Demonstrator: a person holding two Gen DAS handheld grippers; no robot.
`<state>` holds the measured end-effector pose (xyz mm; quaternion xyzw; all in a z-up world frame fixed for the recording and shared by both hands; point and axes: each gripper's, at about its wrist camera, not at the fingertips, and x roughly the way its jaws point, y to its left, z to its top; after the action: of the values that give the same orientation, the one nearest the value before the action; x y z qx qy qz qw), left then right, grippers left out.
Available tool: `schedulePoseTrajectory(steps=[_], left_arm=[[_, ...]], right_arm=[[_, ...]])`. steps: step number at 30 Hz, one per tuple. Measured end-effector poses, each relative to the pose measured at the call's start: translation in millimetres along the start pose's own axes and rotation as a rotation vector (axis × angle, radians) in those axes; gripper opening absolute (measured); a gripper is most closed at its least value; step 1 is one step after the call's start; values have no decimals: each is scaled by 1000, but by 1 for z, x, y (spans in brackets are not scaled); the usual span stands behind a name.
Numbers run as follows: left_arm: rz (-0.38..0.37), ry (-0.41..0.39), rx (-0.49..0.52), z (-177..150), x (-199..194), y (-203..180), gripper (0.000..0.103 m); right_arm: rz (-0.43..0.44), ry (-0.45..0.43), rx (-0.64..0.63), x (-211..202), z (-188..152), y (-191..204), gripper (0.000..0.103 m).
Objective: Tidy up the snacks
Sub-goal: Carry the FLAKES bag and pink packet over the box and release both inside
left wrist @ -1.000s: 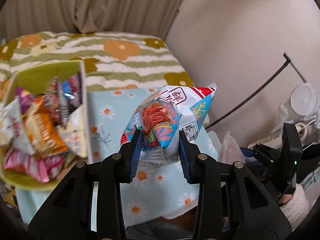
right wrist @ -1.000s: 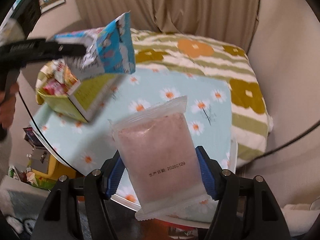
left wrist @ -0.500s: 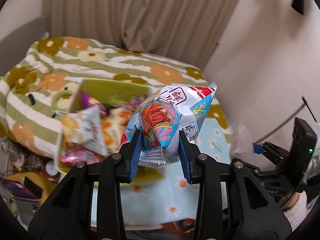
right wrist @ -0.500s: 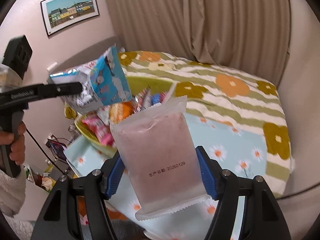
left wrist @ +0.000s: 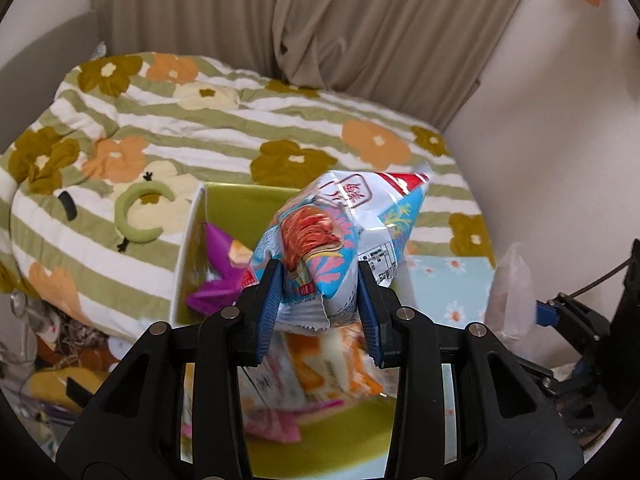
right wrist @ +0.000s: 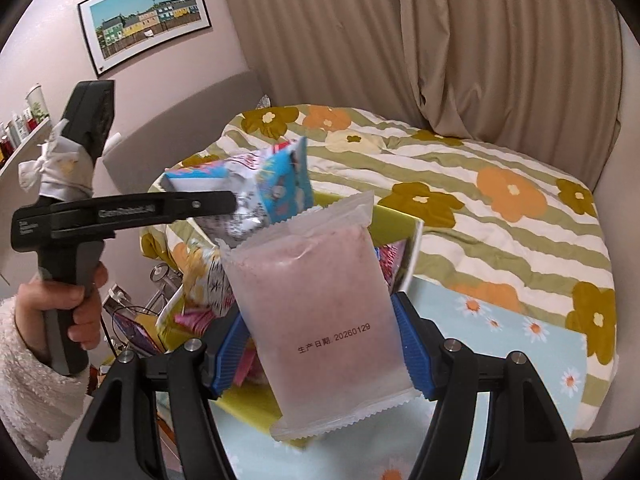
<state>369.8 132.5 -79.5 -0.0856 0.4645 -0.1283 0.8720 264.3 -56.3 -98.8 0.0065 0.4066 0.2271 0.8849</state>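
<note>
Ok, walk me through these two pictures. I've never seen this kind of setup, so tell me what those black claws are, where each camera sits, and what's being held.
There is no robot here. A person holds a handheld claw in each hand, and each claw carries a wide-angle camera looking forward along its two blue-padded fingers.

The left-hand camera shows the left claw shut on a blue and white snack bag. Below it is a green box already holding other snack packets.

The right-hand camera shows the right claw gripping a frosted pink packet with a printed date. In that view you also see the left claw from the side, and the person's hand around its handle.

The box stands on a table with a daisy-print cloth. Behind it is a bed with a flowered striped quilt.
</note>
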Motion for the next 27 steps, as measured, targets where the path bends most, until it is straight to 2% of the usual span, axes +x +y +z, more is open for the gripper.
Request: schedulePoseTrajectory(steps=[2, 3, 4, 5, 6, 9, 12, 18, 22, 27], left_arm=[[30, 32, 12, 3, 14, 4, 36], [47, 49, 17, 3, 20, 7, 42], [59, 62, 25, 3, 26, 9, 63], [66, 67, 32, 2, 30, 11, 80], [71, 65, 38, 1, 32, 13, 103], [56, 70, 40, -6, 31, 18, 102], [85, 74, 49, -17, 24, 20, 102], [112, 9, 70, -38, -10, 16, 102], [123, -29, 68, -50, -31, 18, 102], [116, -32, 39, -65, -41, 27, 102]], right_arm=[[-2, 15, 12, 12, 6, -1, 64], [-3, 21, 17, 16, 7, -2, 64], [-3, 28, 24, 21, 8, -2, 64], [-4, 34, 29, 25, 10, -3, 64], [-5, 40, 36, 29, 11, -4, 64], [-9, 53, 65, 36, 12, -8, 64], [-13, 58, 90, 35, 10, -9, 64], [-42, 61, 89, 32, 11, -1, 64], [-26, 63, 102, 31, 12, 7, 64], [11, 66, 135, 38, 5, 17, 65]])
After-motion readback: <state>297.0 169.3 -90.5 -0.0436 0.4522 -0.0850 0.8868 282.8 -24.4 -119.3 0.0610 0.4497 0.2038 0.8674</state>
